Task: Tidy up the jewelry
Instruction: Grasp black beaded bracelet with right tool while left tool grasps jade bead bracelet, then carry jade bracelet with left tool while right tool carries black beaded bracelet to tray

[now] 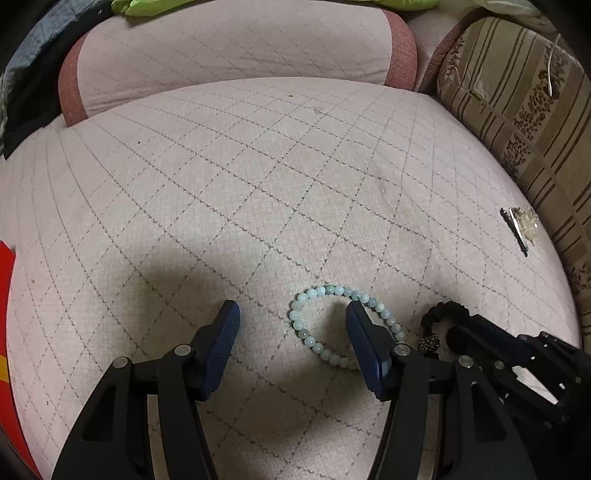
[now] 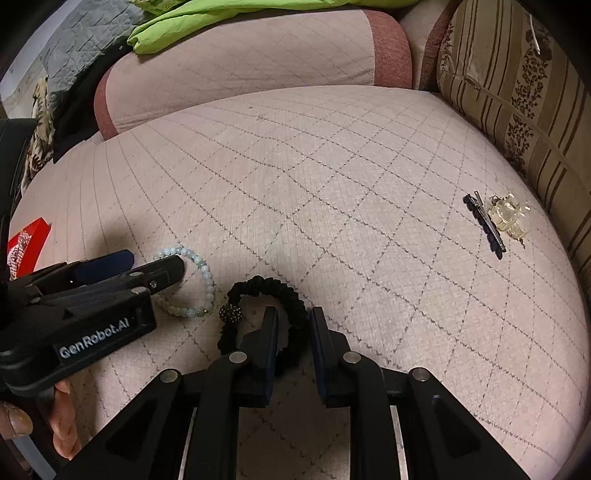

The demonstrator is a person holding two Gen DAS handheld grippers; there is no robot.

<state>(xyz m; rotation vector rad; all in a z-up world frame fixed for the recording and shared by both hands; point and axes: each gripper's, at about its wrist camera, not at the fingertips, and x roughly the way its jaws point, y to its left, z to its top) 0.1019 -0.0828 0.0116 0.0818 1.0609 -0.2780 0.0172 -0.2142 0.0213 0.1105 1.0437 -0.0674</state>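
A pale blue bead bracelet (image 1: pixel 314 295) lies on the quilted pink sofa seat (image 1: pixel 258 177). My left gripper (image 1: pixel 291 314) is open over it, with the right finger inside the loop and the left finger outside. The bracelet also shows in the right wrist view (image 2: pixel 205 273). A black fabric hair tie with a sparkly bead (image 2: pixel 273 288) lies beside it. My right gripper (image 2: pixel 291 317) is narrowly open astride the tie's band, not clamped. A black hair clip (image 2: pixel 485 225) and a clear plastic clip (image 2: pixel 509 218) lie at the right.
A striped brown cushion (image 2: pixel 517 92) borders the seat on the right. The pink backrest (image 2: pixel 240 55) carries a green cloth (image 2: pixel 221 14). A red box (image 2: pixel 27 236) sits at the left edge. The quilted seat stretches ahead of both grippers.
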